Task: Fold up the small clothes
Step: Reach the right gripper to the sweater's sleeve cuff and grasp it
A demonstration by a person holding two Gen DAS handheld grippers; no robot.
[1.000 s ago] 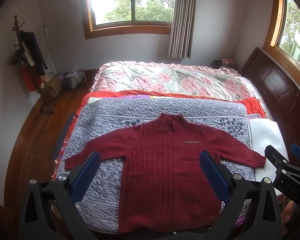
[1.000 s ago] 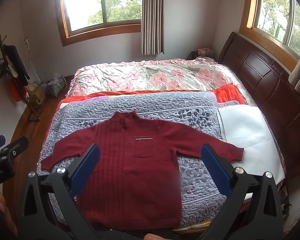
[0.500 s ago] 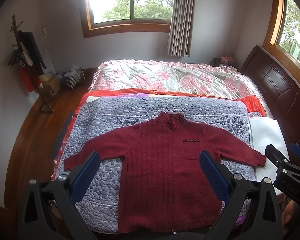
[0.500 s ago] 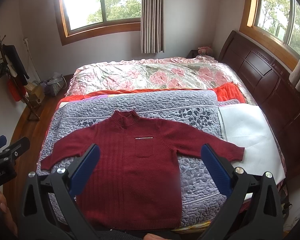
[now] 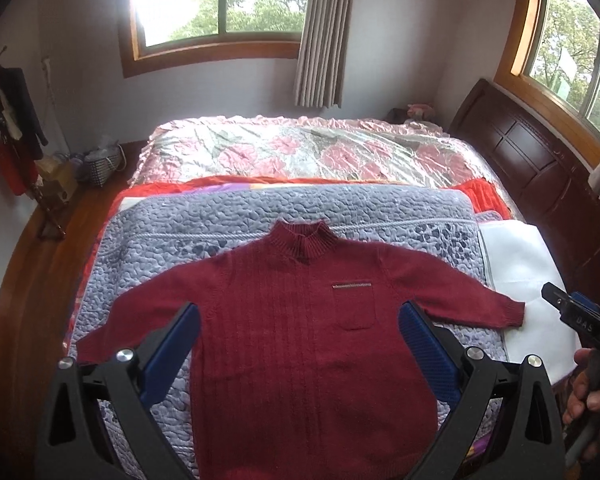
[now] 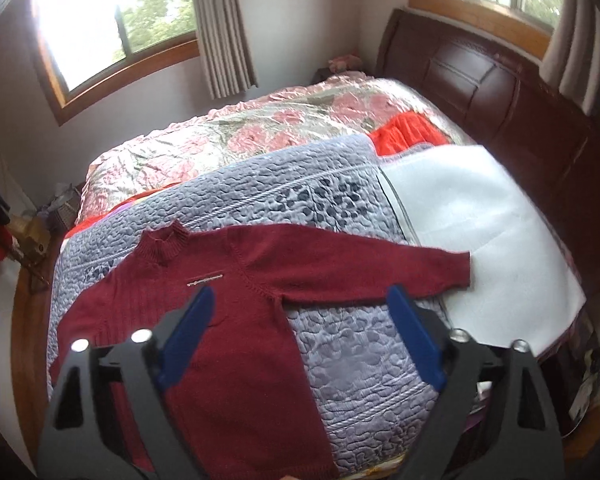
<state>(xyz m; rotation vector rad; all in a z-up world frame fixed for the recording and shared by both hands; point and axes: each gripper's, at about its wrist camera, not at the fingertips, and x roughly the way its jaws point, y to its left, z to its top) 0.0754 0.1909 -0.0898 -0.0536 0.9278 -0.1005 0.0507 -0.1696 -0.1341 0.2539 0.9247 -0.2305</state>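
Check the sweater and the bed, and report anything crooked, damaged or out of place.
Nothing stands out. The red sweater lies flat, front up, on the grey quilt, both sleeves spread; one cuff reaches onto the white sheet. Both grippers, left and right, are open above it.

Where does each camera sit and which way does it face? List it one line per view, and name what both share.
Left wrist: above the near bed edge, facing squarely over the red sweater; its open left gripper frames the sweater body, and the right gripper with a hand shows at right.
Right wrist: same edge, turned right toward the sleeve cuff and headboard; its open right gripper shows.
Shared: sweater, grey quilt, white cloth.
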